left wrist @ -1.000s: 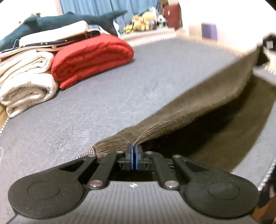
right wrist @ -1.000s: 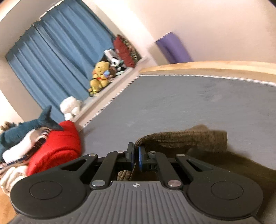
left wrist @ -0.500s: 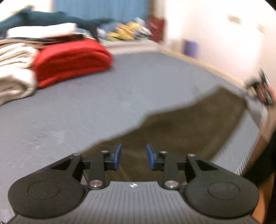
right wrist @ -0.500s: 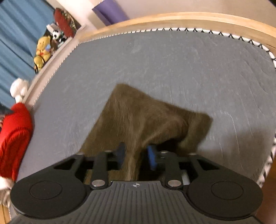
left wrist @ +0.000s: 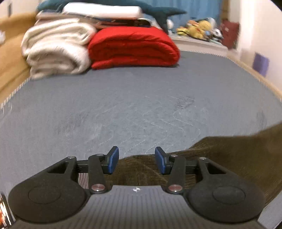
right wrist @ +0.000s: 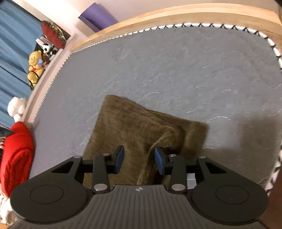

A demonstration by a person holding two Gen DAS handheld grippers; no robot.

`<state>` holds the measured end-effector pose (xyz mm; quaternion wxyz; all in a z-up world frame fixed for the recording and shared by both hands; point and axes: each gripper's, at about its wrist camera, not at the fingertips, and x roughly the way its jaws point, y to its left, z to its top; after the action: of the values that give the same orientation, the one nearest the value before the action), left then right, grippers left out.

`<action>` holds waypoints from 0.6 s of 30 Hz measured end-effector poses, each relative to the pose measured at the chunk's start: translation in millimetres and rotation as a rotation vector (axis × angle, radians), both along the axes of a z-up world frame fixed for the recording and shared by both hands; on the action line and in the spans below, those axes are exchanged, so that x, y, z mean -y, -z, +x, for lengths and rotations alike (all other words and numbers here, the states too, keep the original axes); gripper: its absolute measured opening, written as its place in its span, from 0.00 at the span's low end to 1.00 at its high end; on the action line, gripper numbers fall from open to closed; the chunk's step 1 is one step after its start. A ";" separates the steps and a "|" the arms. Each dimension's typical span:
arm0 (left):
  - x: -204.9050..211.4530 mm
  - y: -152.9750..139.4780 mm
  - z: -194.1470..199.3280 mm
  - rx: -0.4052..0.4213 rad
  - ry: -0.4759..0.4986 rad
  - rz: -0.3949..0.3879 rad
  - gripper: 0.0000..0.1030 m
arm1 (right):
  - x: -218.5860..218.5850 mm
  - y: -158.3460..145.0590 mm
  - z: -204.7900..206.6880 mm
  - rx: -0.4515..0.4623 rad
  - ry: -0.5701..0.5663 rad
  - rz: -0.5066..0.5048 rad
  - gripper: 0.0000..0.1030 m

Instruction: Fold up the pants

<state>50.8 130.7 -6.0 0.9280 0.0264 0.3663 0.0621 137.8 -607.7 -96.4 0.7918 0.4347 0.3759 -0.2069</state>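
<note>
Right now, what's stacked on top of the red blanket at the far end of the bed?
On the red blanket lies a striped dark cloth, then a white pillow, with a blue shark plush across the top. What lies behind the pile is hidden.

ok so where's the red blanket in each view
Left wrist view: the red blanket lies folded at upper centre, at the far end of the grey mat, beside a white blanket.
Right wrist view: it sits at the left edge, below the middle, cut by the frame.
Shared landmark: the brown pants lying just ahead of the fingers in both.
</note>
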 end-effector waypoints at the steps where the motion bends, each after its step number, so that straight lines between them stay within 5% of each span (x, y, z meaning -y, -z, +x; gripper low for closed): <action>1: 2.6 2.9 1.4 0.005 0.011 0.024 0.49 | 2.5 3.1 0.2 -0.008 0.001 0.010 0.39; 8: -2.1 14.6 5.8 -0.001 0.000 0.015 0.50 | 20.5 -19.6 -22.3 0.096 0.095 -0.003 0.42; 18: 13.6 11.9 13.5 0.010 0.020 0.034 0.54 | 35.9 40.3 -4.8 -0.009 0.109 0.230 0.46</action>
<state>64.4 117.1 -17.9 0.9298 0.0456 0.3605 0.0593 133.0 -643.6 -136.7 0.7225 0.5415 0.3766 -0.2072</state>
